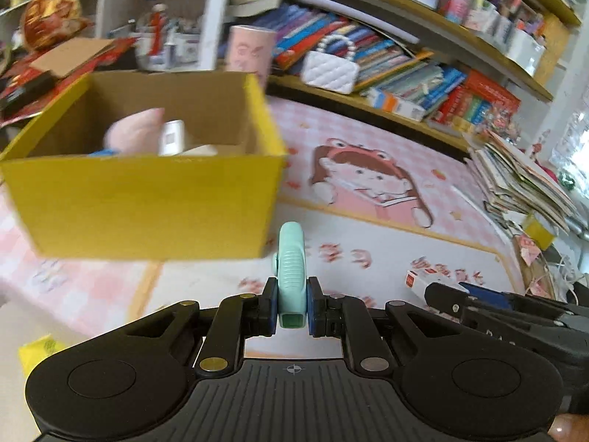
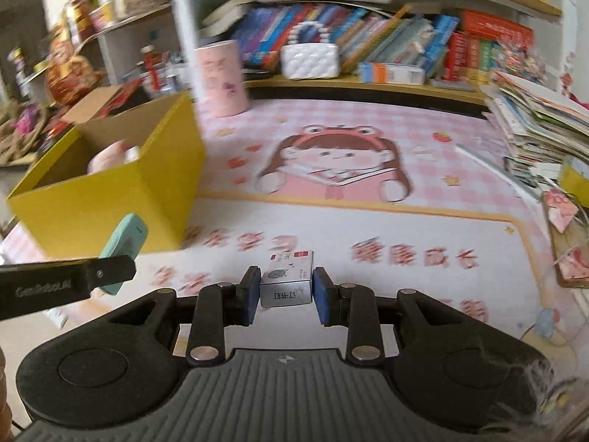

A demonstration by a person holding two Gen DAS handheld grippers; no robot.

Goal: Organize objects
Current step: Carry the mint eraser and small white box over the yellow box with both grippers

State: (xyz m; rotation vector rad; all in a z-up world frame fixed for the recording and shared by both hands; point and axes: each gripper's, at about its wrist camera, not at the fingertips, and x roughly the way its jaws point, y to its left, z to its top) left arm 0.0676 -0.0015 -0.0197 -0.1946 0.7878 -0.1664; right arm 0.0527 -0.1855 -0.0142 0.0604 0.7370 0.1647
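The left gripper (image 1: 291, 304) clamps a mint-green tool (image 1: 291, 272) edge-on; the right wrist view shows its broad flat side. The right gripper (image 2: 286, 293) pinches a small staple box (image 2: 287, 280), the label visible only there. A yellow box (image 1: 147, 191) sits near, holding a pink toy (image 1: 136, 132).

Bright daylight, motion blur thru both views, fisheye-bent edges

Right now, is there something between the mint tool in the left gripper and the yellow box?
Nothing visible. The left gripper holds the mint tool just in front of the yellow box, whose top is open. Only the box's near wall must be cleared.
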